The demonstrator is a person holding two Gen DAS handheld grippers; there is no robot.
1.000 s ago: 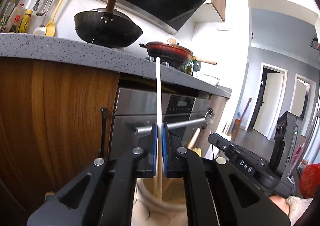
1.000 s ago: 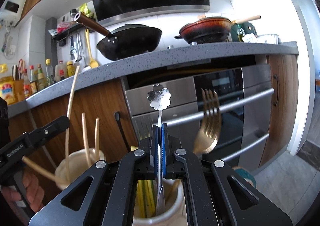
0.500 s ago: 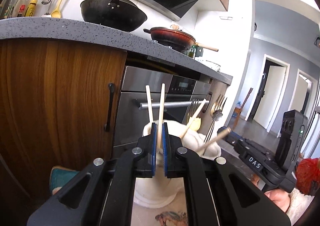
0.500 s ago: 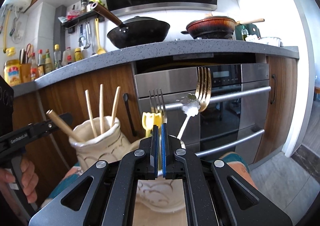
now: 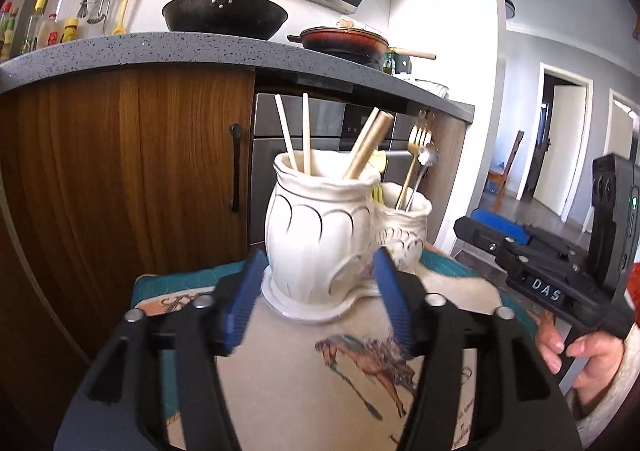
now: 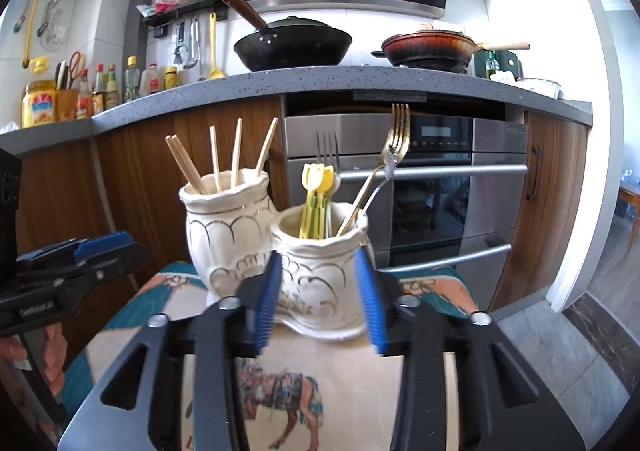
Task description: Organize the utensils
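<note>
Two white ceramic vases stand joined on a horse-print cushion (image 5: 304,383). The tall vase (image 5: 316,227) holds several wooden chopsticks (image 5: 306,131). The small vase (image 6: 320,255) holds a gold fork (image 6: 398,131), a silver fork (image 6: 327,149), a flower-head spoon (image 6: 390,163) and yellow picks (image 6: 318,179). My left gripper (image 5: 320,291) faces the tall vase with its jaws opening, the pads either side of the vase's foot and off it. My right gripper (image 6: 318,293) faces the small vase, jaws opening too, the blue pads flanking it without pressing.
Behind the vases run a wooden cabinet (image 5: 120,179) and a steel oven (image 6: 440,179) under a grey counter (image 6: 320,81) bearing a black wok (image 6: 292,47) and a red pan (image 6: 428,47). Bottles (image 6: 100,87) line the counter's left. A hand (image 5: 580,355) holds the other gripper.
Both grippers went from shut to open, letting go of a chopstick and the spoon, which now stand in the vases. Both have pulled back and lower, so the vases show whole.
</note>
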